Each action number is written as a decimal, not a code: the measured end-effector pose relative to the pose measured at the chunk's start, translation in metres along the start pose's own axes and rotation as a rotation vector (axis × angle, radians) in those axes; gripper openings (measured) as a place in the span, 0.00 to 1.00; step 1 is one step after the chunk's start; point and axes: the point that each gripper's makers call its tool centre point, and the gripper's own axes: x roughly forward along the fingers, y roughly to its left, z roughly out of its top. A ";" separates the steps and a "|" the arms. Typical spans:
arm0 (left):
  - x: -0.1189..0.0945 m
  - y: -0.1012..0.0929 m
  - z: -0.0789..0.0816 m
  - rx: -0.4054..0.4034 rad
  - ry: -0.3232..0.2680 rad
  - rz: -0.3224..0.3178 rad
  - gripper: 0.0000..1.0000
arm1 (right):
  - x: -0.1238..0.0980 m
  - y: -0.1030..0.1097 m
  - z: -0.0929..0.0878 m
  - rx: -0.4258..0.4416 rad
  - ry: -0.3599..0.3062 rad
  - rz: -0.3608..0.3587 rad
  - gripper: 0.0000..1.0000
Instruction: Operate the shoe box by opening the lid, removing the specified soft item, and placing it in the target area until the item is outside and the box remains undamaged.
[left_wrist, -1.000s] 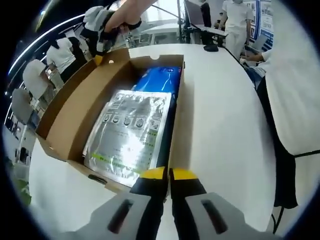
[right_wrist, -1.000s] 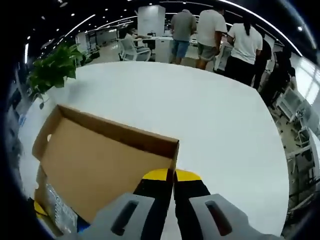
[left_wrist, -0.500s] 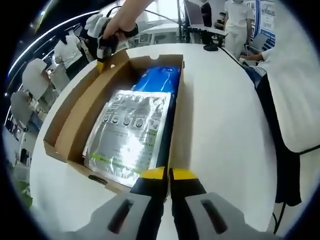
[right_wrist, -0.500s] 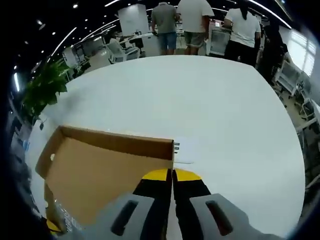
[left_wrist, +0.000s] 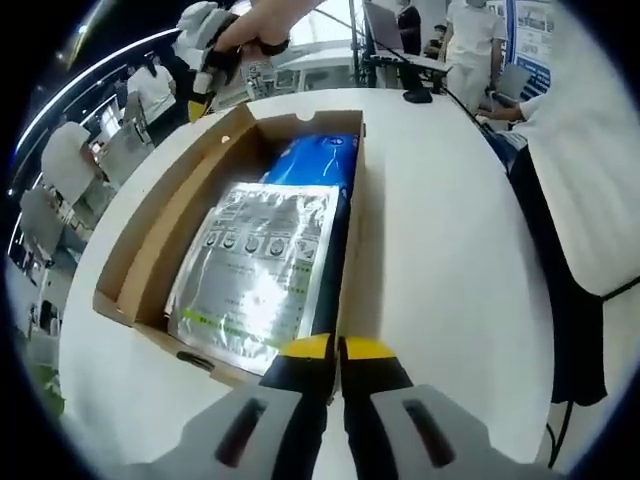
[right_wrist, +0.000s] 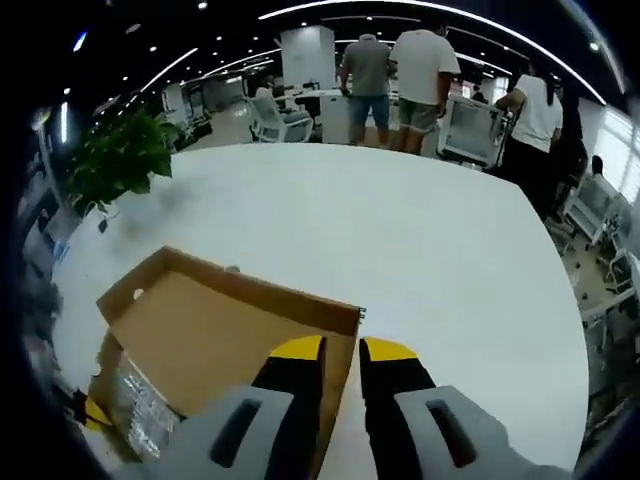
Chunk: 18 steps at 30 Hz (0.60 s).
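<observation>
In the left gripper view, the left tongs sit with jaws pressed together at the near end wall of the shoe box, probably to steady it on the white counter. Inside lie a silver pouch and, beyond it, a blue pack, likely the soft item. In the right gripper view, the right tongs straddle the edge of the folded-back lid, jaws slightly parted, though whether they touch the cardboard is unclear.
</observation>
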 end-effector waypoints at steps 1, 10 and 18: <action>0.000 0.000 0.000 -0.009 -0.002 0.000 0.02 | 0.004 0.001 0.003 0.035 -0.026 0.021 0.12; 0.000 0.001 -0.001 0.003 0.007 -0.002 0.02 | -0.044 0.012 -0.017 -0.004 -0.028 0.138 0.22; 0.000 0.000 -0.002 0.019 0.000 -0.010 0.01 | -0.076 0.014 -0.036 0.137 -0.047 0.218 0.24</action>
